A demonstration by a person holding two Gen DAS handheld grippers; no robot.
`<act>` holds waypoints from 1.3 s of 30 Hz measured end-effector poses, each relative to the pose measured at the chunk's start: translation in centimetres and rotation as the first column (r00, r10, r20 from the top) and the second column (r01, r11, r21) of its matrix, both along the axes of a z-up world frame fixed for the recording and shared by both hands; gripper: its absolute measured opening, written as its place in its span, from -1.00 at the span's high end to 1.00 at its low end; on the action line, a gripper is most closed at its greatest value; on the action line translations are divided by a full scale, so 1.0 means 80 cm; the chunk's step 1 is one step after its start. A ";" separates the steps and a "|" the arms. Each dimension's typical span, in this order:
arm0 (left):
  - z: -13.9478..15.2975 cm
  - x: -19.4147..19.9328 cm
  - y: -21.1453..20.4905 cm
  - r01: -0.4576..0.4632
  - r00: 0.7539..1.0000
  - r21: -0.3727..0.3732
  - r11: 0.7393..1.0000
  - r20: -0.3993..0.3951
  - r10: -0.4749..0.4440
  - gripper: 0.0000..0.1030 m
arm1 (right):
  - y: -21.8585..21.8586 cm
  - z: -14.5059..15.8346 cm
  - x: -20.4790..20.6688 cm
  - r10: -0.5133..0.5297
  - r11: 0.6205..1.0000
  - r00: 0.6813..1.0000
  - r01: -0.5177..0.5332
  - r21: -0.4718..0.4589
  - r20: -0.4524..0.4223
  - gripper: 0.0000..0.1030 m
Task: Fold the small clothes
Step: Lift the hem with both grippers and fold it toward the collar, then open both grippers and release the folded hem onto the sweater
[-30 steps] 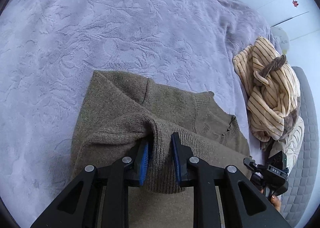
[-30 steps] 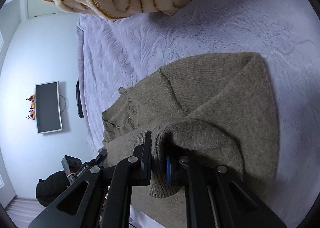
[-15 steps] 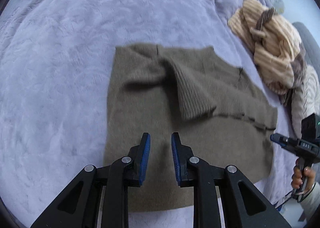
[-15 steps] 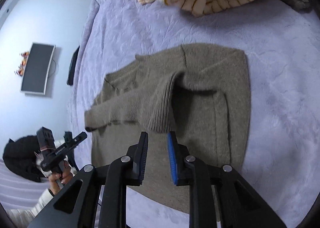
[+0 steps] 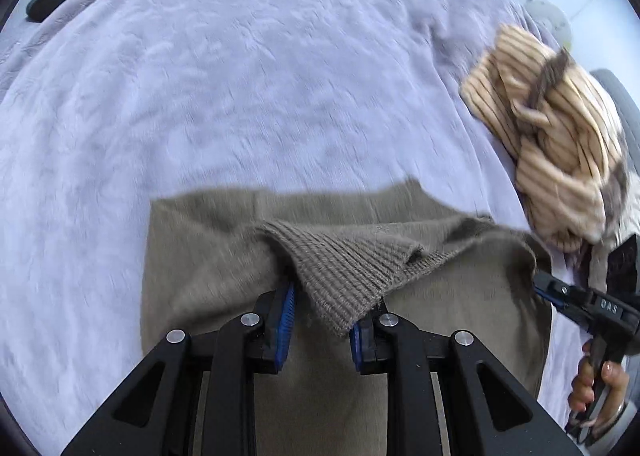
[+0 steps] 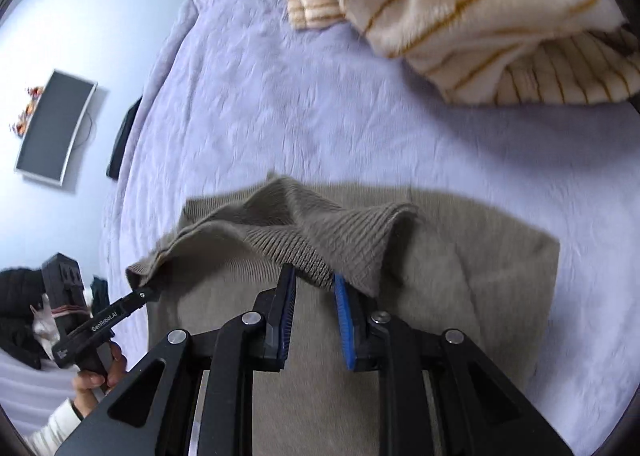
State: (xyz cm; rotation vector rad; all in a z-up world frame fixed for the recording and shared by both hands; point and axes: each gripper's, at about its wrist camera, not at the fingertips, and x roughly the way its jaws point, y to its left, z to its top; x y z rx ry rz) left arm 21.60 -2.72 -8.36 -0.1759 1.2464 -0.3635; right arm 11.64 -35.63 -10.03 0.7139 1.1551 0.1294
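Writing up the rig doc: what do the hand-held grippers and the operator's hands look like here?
Both are matte black, with angular finger arms, triangular cutouts, silver pivot screws and blue ribbed pads. The left hand-held gripper carries white "GenRobot.AI" lettering; the right hand-held gripper shows "DAS". Bare hand, white sleeve.

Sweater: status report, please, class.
Both shut on hem: left gripper, right gripper. Hem of sweater lifted. Nothing blocking; striped pile lies beyond.
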 end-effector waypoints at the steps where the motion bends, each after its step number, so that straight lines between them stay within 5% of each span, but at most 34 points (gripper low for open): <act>1: 0.003 0.009 0.003 -0.021 1.000 -0.005 1.000 0.005 0.021 0.55 | -0.006 0.002 0.006 -0.025 1.000 1.000 0.025 0.004 0.006 0.57; 8: 0.037 0.010 0.023 -0.027 0.997 -0.009 1.000 0.069 0.027 0.55 | -0.020 0.029 -0.001 -0.059 0.998 0.997 0.059 -0.010 0.040 0.56; 13: 0.011 0.004 0.000 0.038 0.999 0.072 0.997 0.035 -0.041 0.55 | 0.004 0.025 -0.004 0.044 0.998 0.999 -0.043 -0.053 0.021 0.56; 18: -0.010 0.025 0.003 -0.042 0.999 0.068 0.997 0.016 0.041 0.55 | -0.002 0.006 0.018 0.016 0.992 1.000 -0.018 -0.126 -0.014 0.56; 22: -0.005 0.047 0.026 -0.155 0.987 0.157 0.975 0.052 0.149 0.55 | -0.039 0.008 0.017 -0.097 0.971 0.995 0.090 -0.219 -0.025 0.56; 25: 0.010 0.054 0.060 -0.229 0.973 0.137 0.964 0.062 0.223 0.55 | -0.054 0.024 0.003 -0.126 0.963 0.992 0.121 -0.241 -0.006 0.18; 31: 0.032 -0.002 0.071 -0.074 0.995 0.200 0.977 0.078 0.059 0.55 | -0.058 0.048 -0.059 -0.087 0.972 0.996 0.085 -0.219 0.000 0.07; 39: -0.015 -0.109 0.085 0.041 0.992 0.128 0.991 -0.122 -0.025 0.55 | -0.044 0.017 -0.175 -0.120 0.986 0.984 0.104 -0.128 -0.132 0.06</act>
